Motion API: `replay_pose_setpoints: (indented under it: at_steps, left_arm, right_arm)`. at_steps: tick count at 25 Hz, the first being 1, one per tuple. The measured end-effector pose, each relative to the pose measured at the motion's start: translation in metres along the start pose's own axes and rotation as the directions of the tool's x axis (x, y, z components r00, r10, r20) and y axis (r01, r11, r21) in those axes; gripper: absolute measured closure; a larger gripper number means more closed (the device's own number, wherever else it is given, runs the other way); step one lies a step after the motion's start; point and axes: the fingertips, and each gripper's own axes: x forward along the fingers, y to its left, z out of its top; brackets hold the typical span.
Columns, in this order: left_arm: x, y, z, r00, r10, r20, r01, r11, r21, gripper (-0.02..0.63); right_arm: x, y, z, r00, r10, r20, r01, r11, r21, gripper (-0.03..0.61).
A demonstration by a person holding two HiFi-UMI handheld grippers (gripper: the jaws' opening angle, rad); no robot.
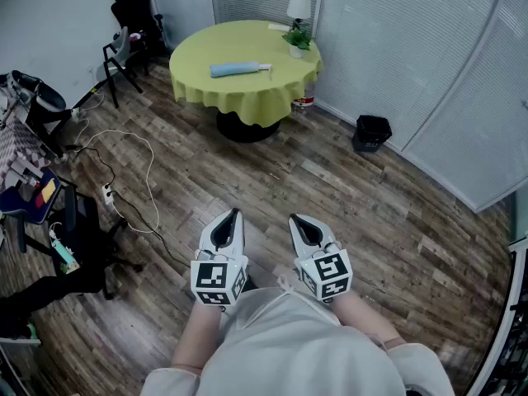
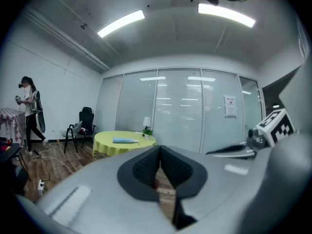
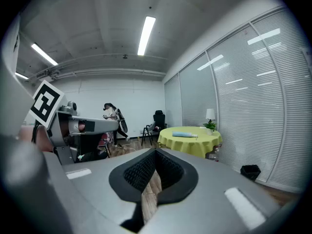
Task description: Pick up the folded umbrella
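The folded umbrella [image 1: 239, 69] is light blue and lies flat on a round table with a yellow-green cloth [image 1: 247, 97] far across the room. It also shows small and distant in the left gripper view as the umbrella [image 2: 125, 140] and in the right gripper view as the umbrella [image 3: 185, 134]. My left gripper [image 1: 235, 214] and right gripper [image 1: 294, 219] are held side by side close to my body, well short of the table. Both point toward it over the wooden floor. Each has its jaws together with nothing between them, as the left gripper [image 2: 160, 148] and right gripper [image 3: 156, 151] show.
On the table stand a white lamp [image 1: 299, 7] and a small potted plant [image 1: 297, 40]. A black bin [image 1: 371, 132] sits right of the table by the blinds. Chairs [image 1: 124, 52], cables [image 1: 132, 180] and clutter fill the left side. A person [image 2: 29, 111] stands far left.
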Motion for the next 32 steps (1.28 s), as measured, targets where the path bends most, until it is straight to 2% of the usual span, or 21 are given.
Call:
replay_pose_setpoints:
  at_steps: [6,19,28,32]
  left_arm:
    - [0.003,0.001,-0.005,1.0,0.006,-0.009,-0.006,1.0,-0.001,0.607]
    - [0.028,0.008,-0.03,0.996,0.022,-0.09,-0.02,1.0,0.013,0.607]
    - [0.088,0.068,-0.035,0.993,0.023,-0.115,-0.024,1.0,-0.003,0.607]
    - [0.129,0.112,-0.032,0.993,0.009,-0.117,-0.012,1.0,-0.025,0.607]
  right_arm:
    - [0.002,-0.003,-0.007,1.0,0.0,-0.017,0.0,1.0,0.012,0.58]
    - [0.024,-0.036,-0.03,0.999,-0.038,-0.036,0.044,0.985,0.168,0.579]
    - [0.1,-0.058,-0.029,0.996,-0.061,-0.059,0.072,0.976,0.203,0.58]
    - [0.155,-0.066,-0.018,0.994,-0.083,-0.072,0.096,0.975,0.2,0.579]
